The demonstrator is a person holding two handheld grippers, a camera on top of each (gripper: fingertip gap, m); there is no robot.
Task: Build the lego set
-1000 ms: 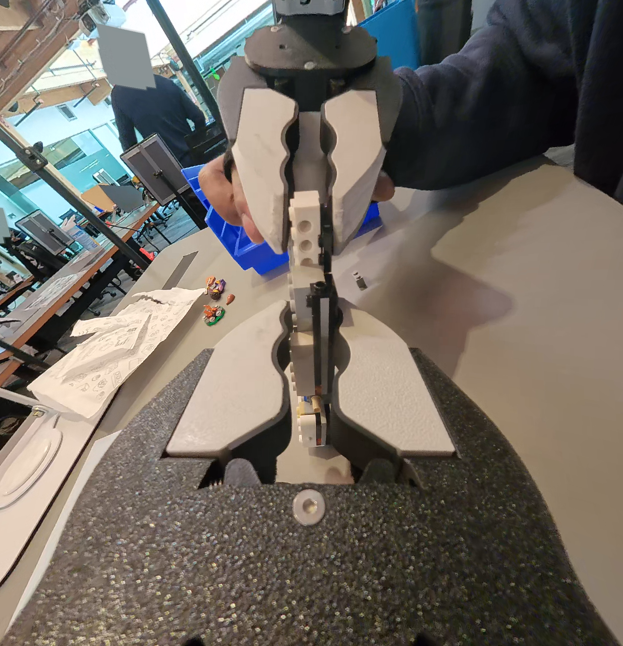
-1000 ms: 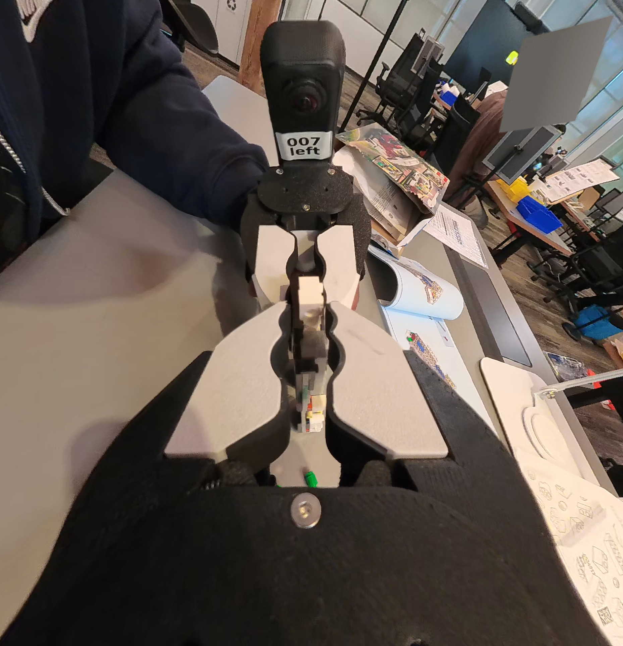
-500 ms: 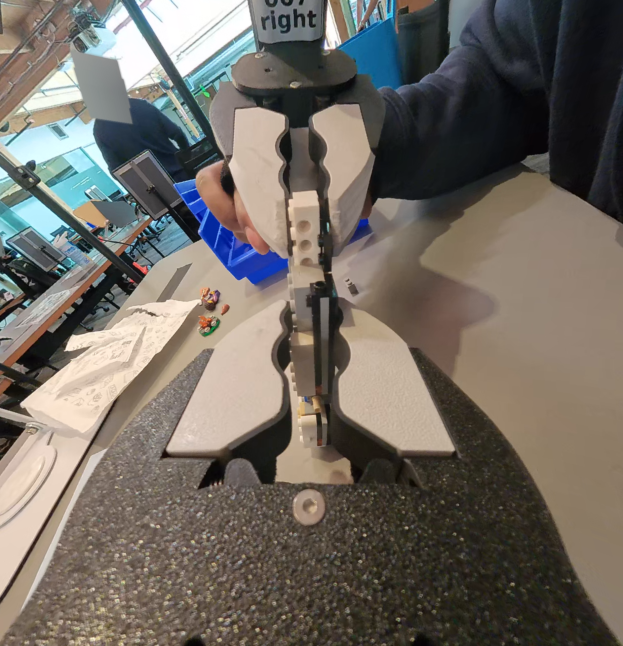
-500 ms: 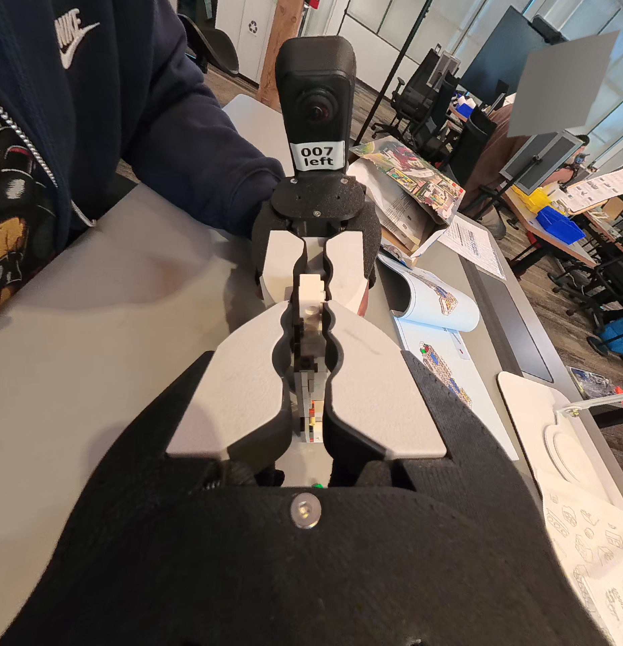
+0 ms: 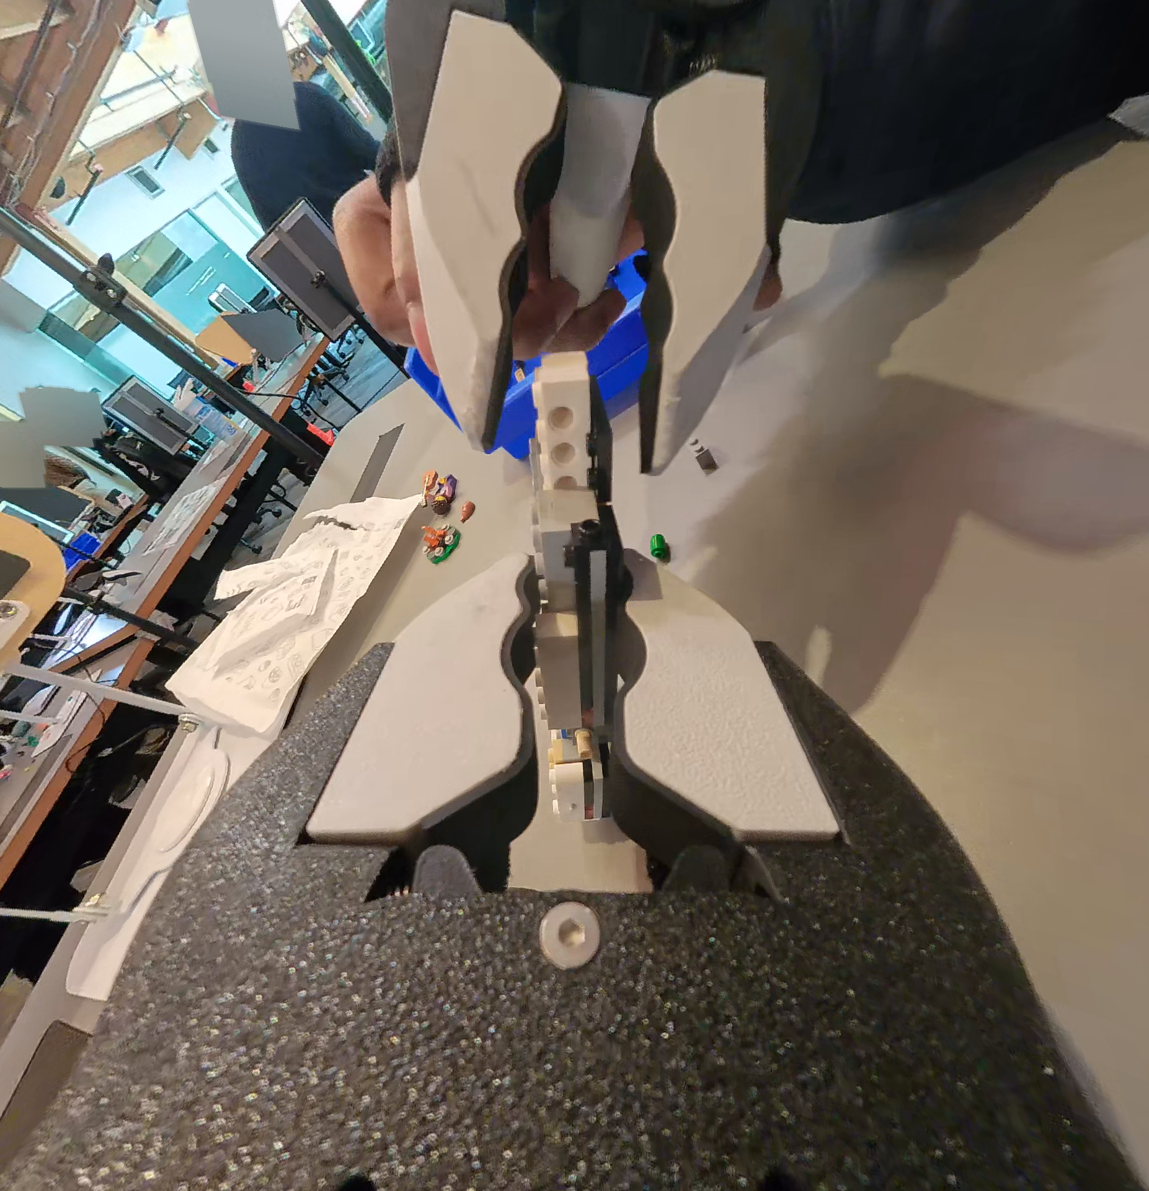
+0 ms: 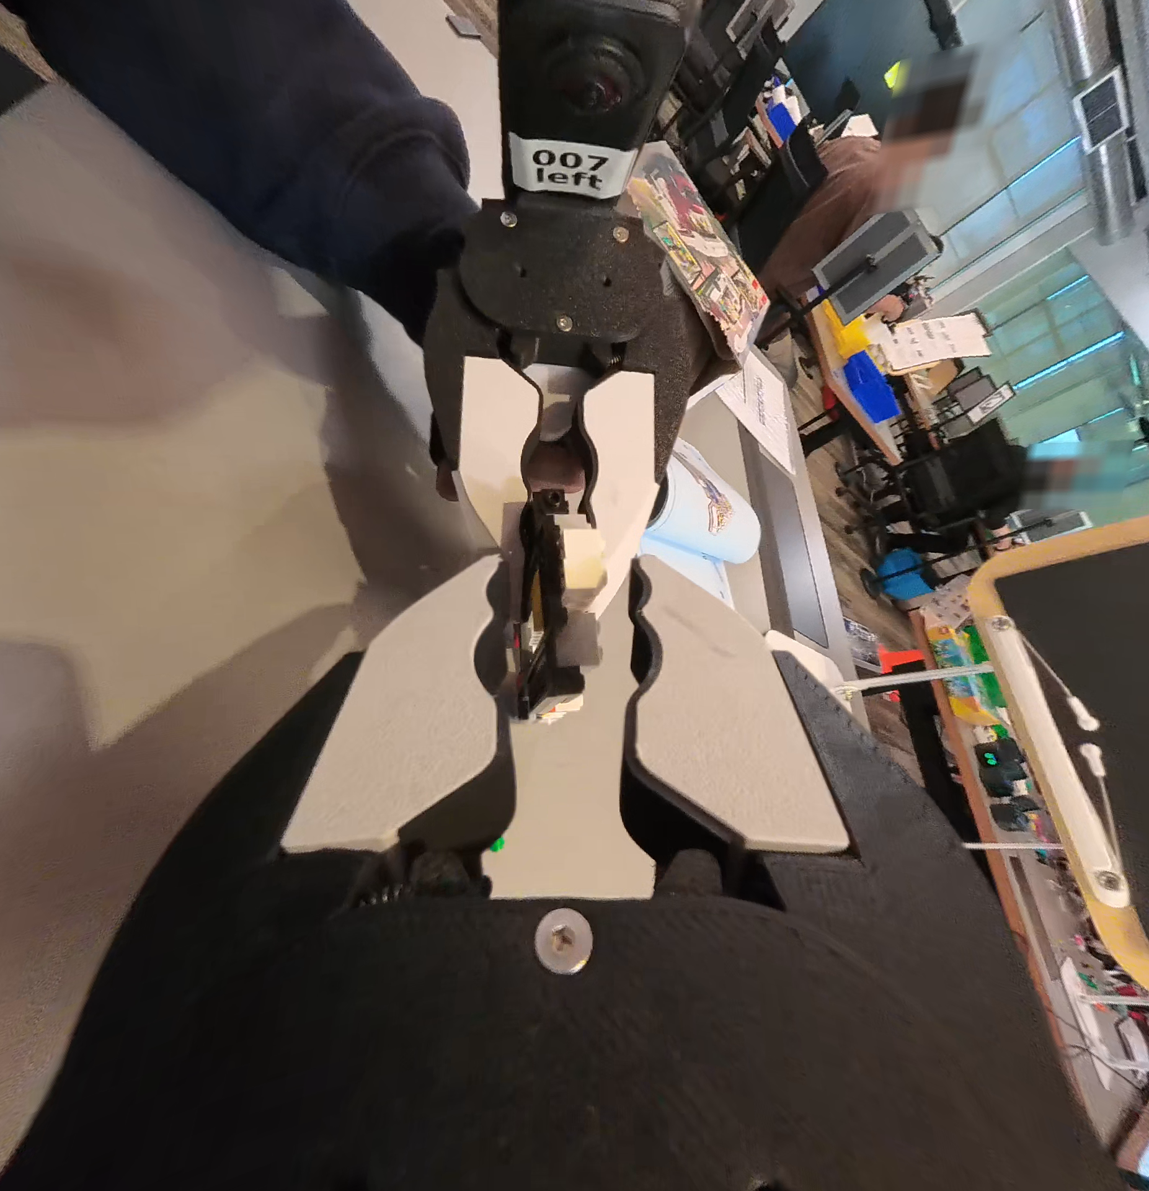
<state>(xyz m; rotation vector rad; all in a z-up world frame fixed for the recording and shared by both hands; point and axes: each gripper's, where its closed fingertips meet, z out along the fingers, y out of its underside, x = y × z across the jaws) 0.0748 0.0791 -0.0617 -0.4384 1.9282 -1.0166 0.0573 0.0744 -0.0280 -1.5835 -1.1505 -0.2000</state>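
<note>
Right gripper (image 6: 562, 573) now off brick assembly (image 6: 552, 619)

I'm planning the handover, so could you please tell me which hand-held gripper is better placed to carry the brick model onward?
Left: the left hand-held gripper is clamped on the brick model, while the right hand-held gripper stands open around its far end without pressing it.

Brick assembly (image 5: 568, 619): hard plastic, white, grey & black, smooth w/ slight sheen. Fingers (image 5: 443, 702) clamping it: matt, finely pebbled light-grey faces, black edges; body behind them: coarse, speckled black plastic w/ a shiny metal screw (image 5: 568, 934). Worktop (image 5: 977, 451) under the assembly: smooth matt grey. Left of assembly: crinkled printed paper sheet (image 5: 282, 619); beyond it, glossy blue plastic bin (image 5: 613, 361)
</note>
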